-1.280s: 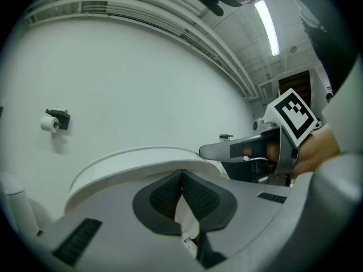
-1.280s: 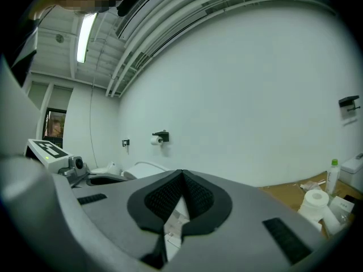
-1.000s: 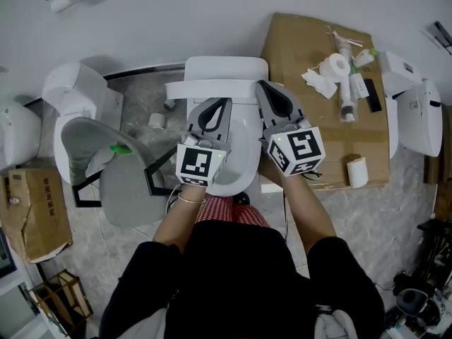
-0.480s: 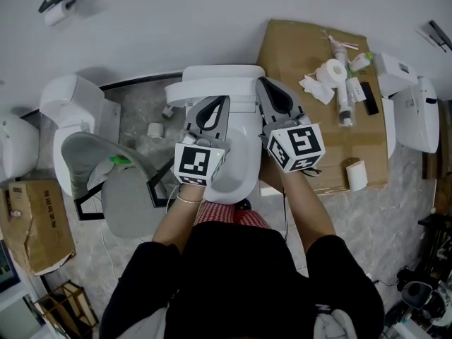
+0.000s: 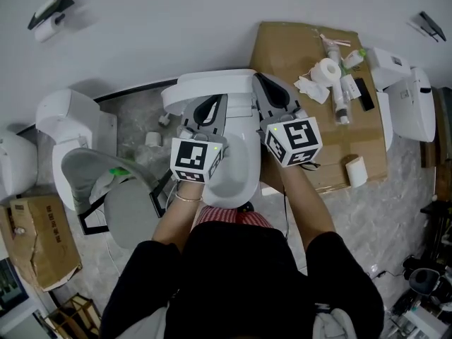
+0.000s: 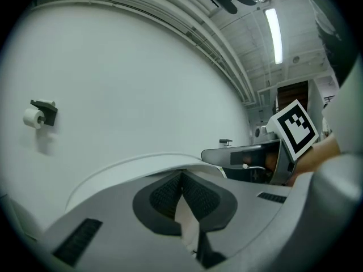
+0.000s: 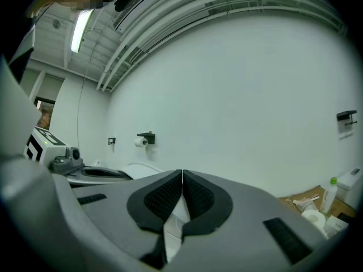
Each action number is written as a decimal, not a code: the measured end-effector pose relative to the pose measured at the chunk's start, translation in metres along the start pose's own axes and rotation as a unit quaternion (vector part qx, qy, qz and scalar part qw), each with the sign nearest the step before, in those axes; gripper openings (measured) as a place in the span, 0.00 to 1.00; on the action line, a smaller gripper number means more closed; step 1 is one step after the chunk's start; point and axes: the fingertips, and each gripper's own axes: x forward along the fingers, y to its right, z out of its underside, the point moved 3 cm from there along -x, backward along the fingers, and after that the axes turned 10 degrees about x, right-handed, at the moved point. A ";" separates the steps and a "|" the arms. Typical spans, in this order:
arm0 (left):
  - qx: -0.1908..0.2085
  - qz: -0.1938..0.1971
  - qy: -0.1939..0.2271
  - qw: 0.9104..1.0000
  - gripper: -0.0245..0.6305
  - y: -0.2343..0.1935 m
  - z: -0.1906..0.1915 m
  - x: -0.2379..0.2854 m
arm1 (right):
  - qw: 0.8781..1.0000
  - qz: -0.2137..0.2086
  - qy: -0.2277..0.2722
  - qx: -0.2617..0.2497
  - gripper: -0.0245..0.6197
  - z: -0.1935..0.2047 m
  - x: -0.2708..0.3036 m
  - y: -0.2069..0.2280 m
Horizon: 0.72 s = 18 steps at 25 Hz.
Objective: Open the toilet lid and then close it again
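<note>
- The toilet (image 5: 236, 171) sits dead centre in the head view, bowl open. The lid (image 5: 212, 83) is lifted off it and arcs across the back end of the toilet.
- Left gripper (image 5: 214, 103) is over the bowl's back left part. Its jaws are pinched together at the tips with nothing between them.
- In the left gripper view, the closed tips (image 6: 181, 174) sit right under the lid's white curve (image 6: 136, 166). It looks like contact, but I can't say for sure.
- Right gripper (image 5: 261, 81) is at the toilet's back right corner, just beside the lid's right end. Its jaws are closed too and hold nothing.
- In the right gripper view, the tips (image 7: 182, 173) point mostly at bare wall, with a bit of lid off to the left.
- Right of the toilet there's a cardboard box (image 5: 282, 48) with a paper roll (image 5: 329, 69) and some bottles on top.
- Left of the toilet stands a second toilet (image 5: 70, 111).
</note>
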 end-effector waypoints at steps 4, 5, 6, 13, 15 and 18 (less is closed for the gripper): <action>-0.013 0.014 -0.008 1.000 0.04 -0.002 0.001 0.005 | 0.999 0.018 -0.013 -0.029 0.07 -0.003 0.001 -0.001; -0.016 0.017 -0.009 1.000 0.04 -0.002 0.001 0.006 | 0.999 0.021 -0.011 -0.027 0.07 -0.005 -0.001 -0.001; -0.018 0.019 -0.009 1.000 0.04 -0.002 0.001 0.007 | 0.999 0.023 -0.004 -0.021 0.07 -0.007 -0.004 -0.001; -0.022 0.034 -0.007 0.999 0.04 -0.002 -0.002 0.011 | 0.999 0.034 0.001 0.006 0.07 -0.004 -0.033 -0.005; -0.023 0.038 -0.006 0.999 0.04 -0.002 -0.002 0.012 | 0.999 0.040 -0.009 0.012 0.07 0.006 -0.037 -0.007; -0.024 0.043 -0.005 0.999 0.04 -0.003 -0.003 0.013 | 0.999 0.046 -0.020 0.019 0.07 0.017 -0.035 -0.011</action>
